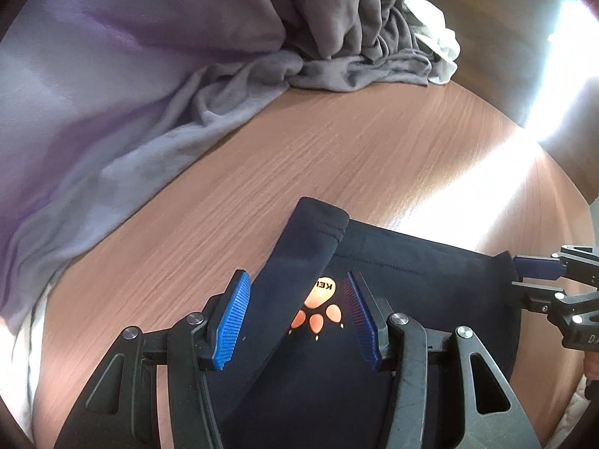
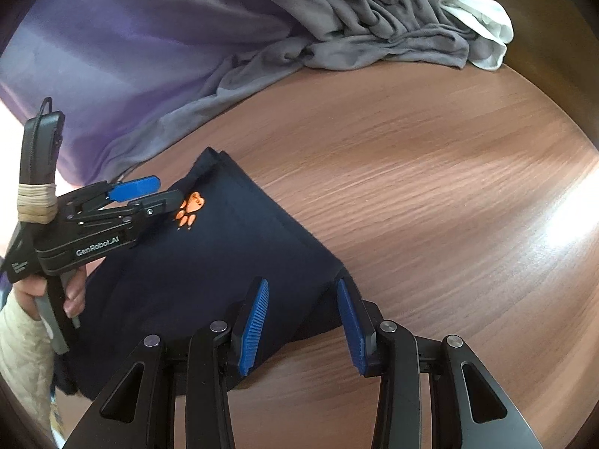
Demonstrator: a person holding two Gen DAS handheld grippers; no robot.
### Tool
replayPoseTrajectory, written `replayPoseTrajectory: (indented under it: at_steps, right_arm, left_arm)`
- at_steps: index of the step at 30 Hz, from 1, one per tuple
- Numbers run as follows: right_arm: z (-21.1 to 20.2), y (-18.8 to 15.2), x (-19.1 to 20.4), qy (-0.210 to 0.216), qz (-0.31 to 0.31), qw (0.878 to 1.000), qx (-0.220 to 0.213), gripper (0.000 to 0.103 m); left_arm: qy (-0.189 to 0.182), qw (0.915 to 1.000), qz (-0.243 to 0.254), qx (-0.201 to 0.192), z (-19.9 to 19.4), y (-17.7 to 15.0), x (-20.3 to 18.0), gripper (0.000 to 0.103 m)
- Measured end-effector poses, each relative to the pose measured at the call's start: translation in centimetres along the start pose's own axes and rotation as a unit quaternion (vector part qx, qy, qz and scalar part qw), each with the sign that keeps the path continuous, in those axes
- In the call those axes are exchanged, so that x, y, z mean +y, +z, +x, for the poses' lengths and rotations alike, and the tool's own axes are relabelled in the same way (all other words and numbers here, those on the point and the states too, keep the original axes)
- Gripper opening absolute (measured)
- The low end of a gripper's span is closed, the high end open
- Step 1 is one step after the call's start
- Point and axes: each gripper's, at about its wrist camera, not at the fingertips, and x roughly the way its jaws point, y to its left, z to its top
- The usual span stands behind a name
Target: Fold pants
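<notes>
Wooden table (image 1: 374,142) fills both views, grain running across, bright glare on its right side. Far left: big purple fabric (image 1: 93,75) draped over the table edge. Next to it on the far side, a crumpled grey garment (image 2: 355,30) heaped on the wood, with a white cloth (image 2: 483,11) tucked behind its right end.

Dark navy pants (image 2: 209,262) lie on the near part of the table, well apart from the grey heap, folded into a flat wedge. Orange paw-print logo (image 1: 318,314) faces up near their left end. One narrow folded strip of the same fabric lies diagonally over the left part, partly covering the logo in the left wrist view.

Left gripper (image 1: 295,310): jaws stand apart over the pants, blue ribbed pads (image 1: 232,318) clear of the cloth on both sides, the diagonal strip and logo showing in the gap; released, nothing gripped. Seen from the right wrist view it hovers at the left end of the pants, held by a hand (image 2: 56,292) with a cream quilted sleeve (image 2: 22,340) below.

Right gripper (image 2: 303,321): jaws partly apart at the near right corner of the pants. Corner fabric sits between the pads, but whether they pinch it I cannot tell. In the left wrist view its blue tip sits at the right edge of the pants.
</notes>
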Motion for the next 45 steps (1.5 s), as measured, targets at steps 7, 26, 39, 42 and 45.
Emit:
replayPoseTrajectory:
  at_steps: [7, 26, 39, 42, 45]
  right_arm:
    - [0.6, 0.1, -0.5, 0.004, 0.016, 1.0, 0.007, 0.039]
    - [-3.0, 0.1, -0.4, -0.022, 0.007, 0.999, -0.027, 0.007]
    - [-1.0, 1.0, -1.1, -0.097, 0.026, 0.995, 0.016, 0.008]
    - [-1.9, 1.7, -1.4, -0.116, 0.038, 0.992, 0.007, 0.016]
    - [-3.1, 1.9, -1.7, -0.111, 0.049, 0.992, -0.017, 0.028]
  left_arm:
    - [0.0, 0.9999, 0.008, 0.011, 1.4, 0.5, 0.0, 0.032]
    - [0.015, 0.9987, 0.047, -0.007, 1.4, 3.1, -1.2, 0.006]
    - [0.061, 0.9976, 0.034, -0.004, 3.0, 3.7, 0.0, 0.049]
    - [0.07, 0.9961, 0.049, -0.023, 1.1, 4.1, -0.3, 0.059]
    - [0.088, 0.9937, 0.057, -0.041, -1.5, 4.1, -0.1, 0.059]
